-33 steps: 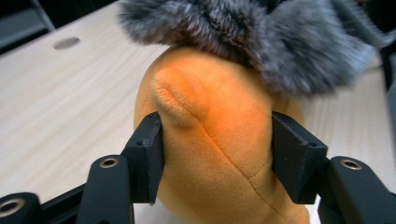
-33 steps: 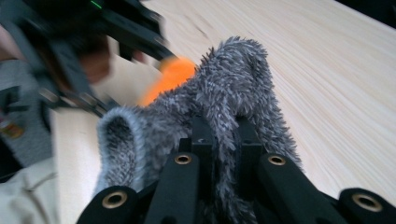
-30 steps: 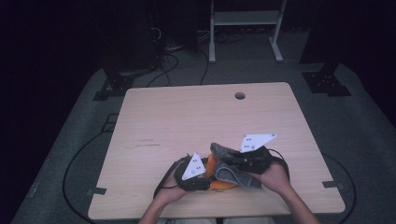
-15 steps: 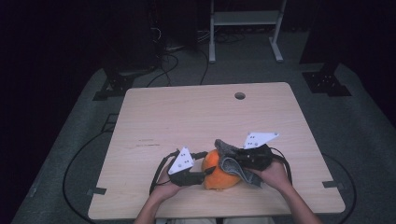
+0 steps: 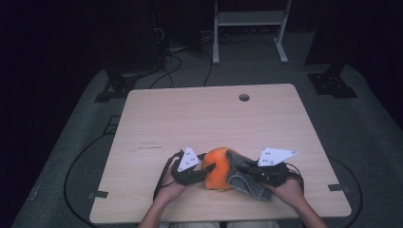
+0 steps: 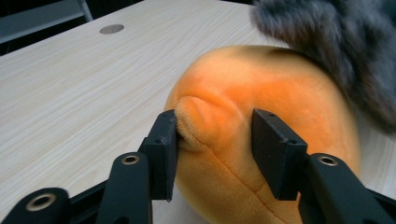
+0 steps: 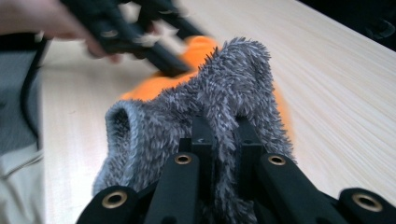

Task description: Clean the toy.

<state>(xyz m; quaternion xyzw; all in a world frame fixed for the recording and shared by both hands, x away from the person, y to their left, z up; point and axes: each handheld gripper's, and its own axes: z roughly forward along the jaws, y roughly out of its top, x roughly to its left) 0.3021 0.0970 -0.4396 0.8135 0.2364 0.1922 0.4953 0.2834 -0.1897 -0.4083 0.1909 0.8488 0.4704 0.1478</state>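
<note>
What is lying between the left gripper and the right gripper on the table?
The round orange plush ball lies between the left gripper and the right gripper, which holds a fuzzy grey cloth against it, as the high view shows.

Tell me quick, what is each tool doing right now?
Left tool: jaws have just been closing, pinching a fold of the orange plush ball.
Right tool: closed on the fuzzy grey cloth.

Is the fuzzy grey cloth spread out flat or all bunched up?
Bunched up. The grey cloth stands in folds, pinched between the right gripper jaws and draped against the orange plush ball.
</note>
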